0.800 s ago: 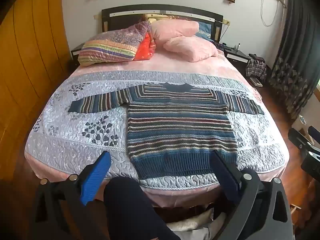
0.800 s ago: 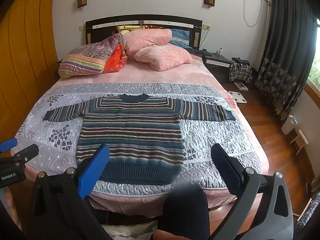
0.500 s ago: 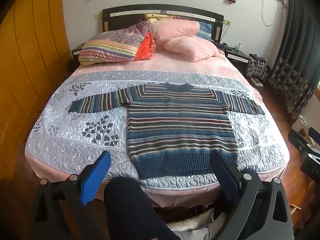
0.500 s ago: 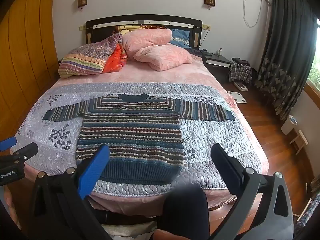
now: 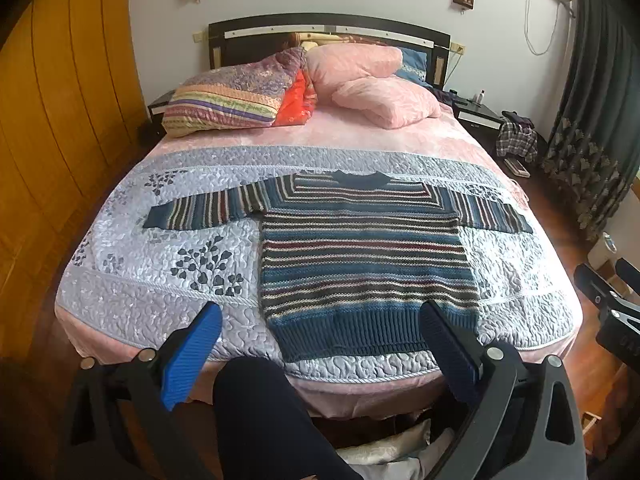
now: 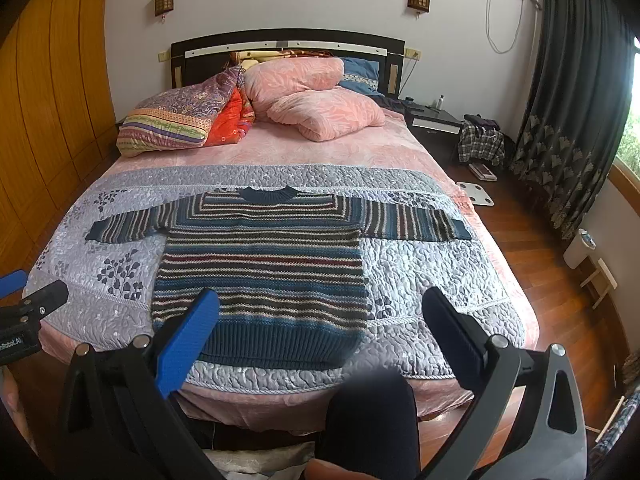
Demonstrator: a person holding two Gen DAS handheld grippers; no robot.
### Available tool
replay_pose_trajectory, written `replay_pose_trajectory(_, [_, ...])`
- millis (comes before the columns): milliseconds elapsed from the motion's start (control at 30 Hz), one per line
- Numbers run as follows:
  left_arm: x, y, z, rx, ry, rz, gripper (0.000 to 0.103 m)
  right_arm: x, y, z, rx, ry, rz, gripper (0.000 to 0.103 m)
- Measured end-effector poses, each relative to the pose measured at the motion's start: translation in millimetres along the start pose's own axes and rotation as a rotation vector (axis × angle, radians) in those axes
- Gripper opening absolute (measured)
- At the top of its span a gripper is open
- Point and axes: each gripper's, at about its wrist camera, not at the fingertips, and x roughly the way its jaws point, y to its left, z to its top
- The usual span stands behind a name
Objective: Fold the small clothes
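Striped sweater flat on quilt; left claw, right claw spread, empty.

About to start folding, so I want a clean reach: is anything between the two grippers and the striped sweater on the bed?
Nothing visible: the striped sweater lies flat on the quilt, with open space before the left gripper and right gripper.

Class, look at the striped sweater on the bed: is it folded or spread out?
Spread out. The striped sweater lies flat on the quilt, both sleeves stretched sideways, hem toward the camera, no fold visible.
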Motion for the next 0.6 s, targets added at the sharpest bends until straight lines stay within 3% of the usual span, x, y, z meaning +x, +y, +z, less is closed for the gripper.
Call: replay_pose_trajectory(600, [-9.3, -0.1, 2.4, 0.001, -0.033, 0.01, 0.099, 0.0, 3.8, 7.7, -0.008, -0.008, 0.003, 0.1])
